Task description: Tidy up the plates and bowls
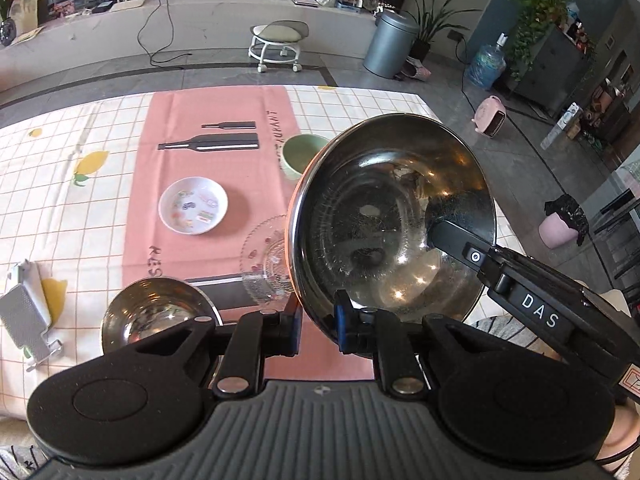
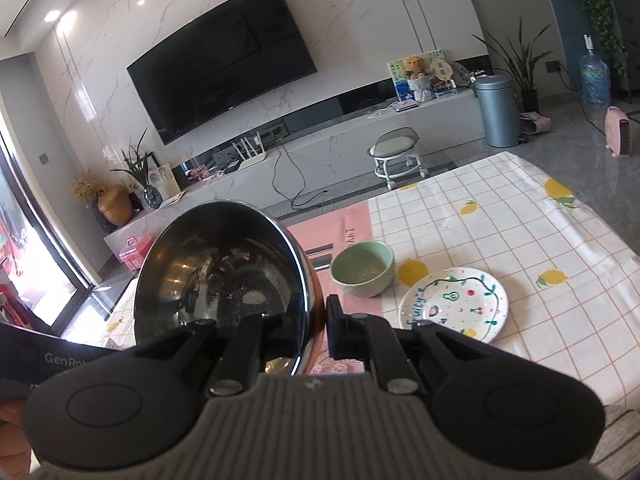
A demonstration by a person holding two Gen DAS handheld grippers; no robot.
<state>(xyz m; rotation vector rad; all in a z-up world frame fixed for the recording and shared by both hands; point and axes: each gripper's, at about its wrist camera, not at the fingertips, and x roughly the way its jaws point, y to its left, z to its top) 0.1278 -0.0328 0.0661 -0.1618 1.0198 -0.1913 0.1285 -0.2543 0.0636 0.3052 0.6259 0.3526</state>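
Judging from how the dishes lie, the sorting is at an early stage: a large steel bowl (image 1: 394,216) is held in the air above the table (image 1: 60,184), while the rest is spread singly over the cloth. The left gripper (image 1: 318,326) is closed on the near rim of this bowl, one pad inside and one outside, and the right gripper (image 2: 316,330) is clamped on the rim at another point, its finger reaching in from the right in the left wrist view. The bowl is tipped up on edge, its open mouth turned back toward the cameras and its base pointing away and downward; being round, it has no long axis, only the axis through its base, which lies closer to level than to upright. Left on the table are a small steel bowl (image 1: 156,314) near the front edge, a clear glass plate (image 1: 266,264) partly hidden behind the lifted bowl, a small white patterned dish (image 1: 193,205) on the pink runner (image 1: 216,112), a green bowl (image 2: 363,268) farther back, and a painted white plate (image 2: 454,304) just beside it. No stack is visible, so nesting of the bowls and piling of the plates are judged still to be done.
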